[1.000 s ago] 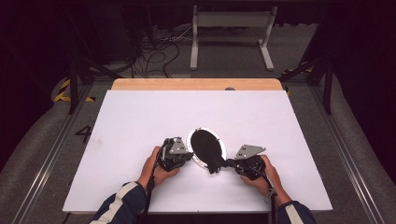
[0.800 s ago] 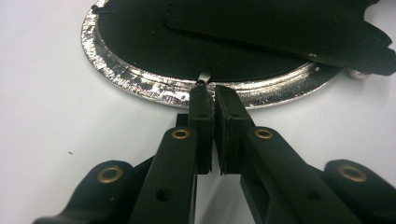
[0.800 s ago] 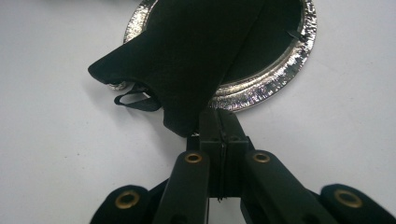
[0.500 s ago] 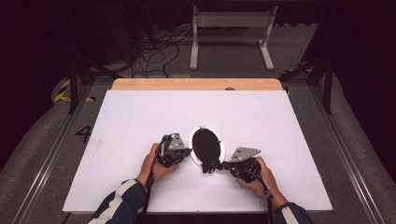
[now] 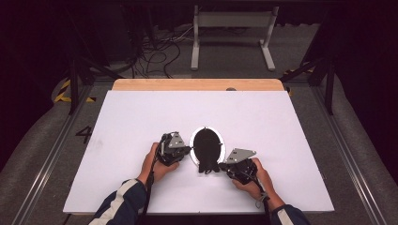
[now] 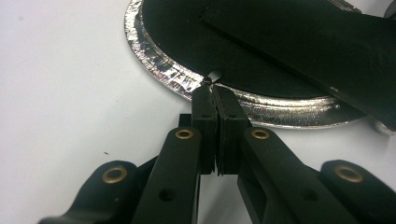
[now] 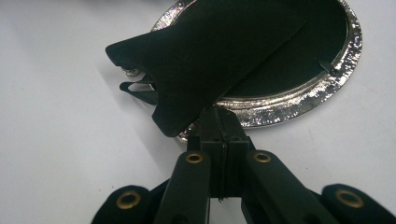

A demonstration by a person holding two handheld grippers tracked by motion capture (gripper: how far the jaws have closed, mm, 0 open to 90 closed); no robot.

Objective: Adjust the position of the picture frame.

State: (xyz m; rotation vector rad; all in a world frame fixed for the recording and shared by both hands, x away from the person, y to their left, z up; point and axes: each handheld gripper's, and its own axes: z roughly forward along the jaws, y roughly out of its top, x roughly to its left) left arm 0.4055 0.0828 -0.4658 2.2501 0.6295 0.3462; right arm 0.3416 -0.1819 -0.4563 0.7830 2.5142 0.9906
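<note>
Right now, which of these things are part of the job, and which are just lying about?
Part of the job:
- oval silver picture frame, lying face down
- its black stand flap
- left gripper, shut at the rim
- right gripper, shut at the rim

Just lying about:
- white table
- floor cables
- metal stand

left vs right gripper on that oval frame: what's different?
The left gripper meets the silver rim of the frame by a small metal tab; the right gripper meets the rim under the black stand flap. In the high view the left gripper sits at the frame's left side, the right gripper at its lower right. Both have their jaws shut at the rim.
</note>
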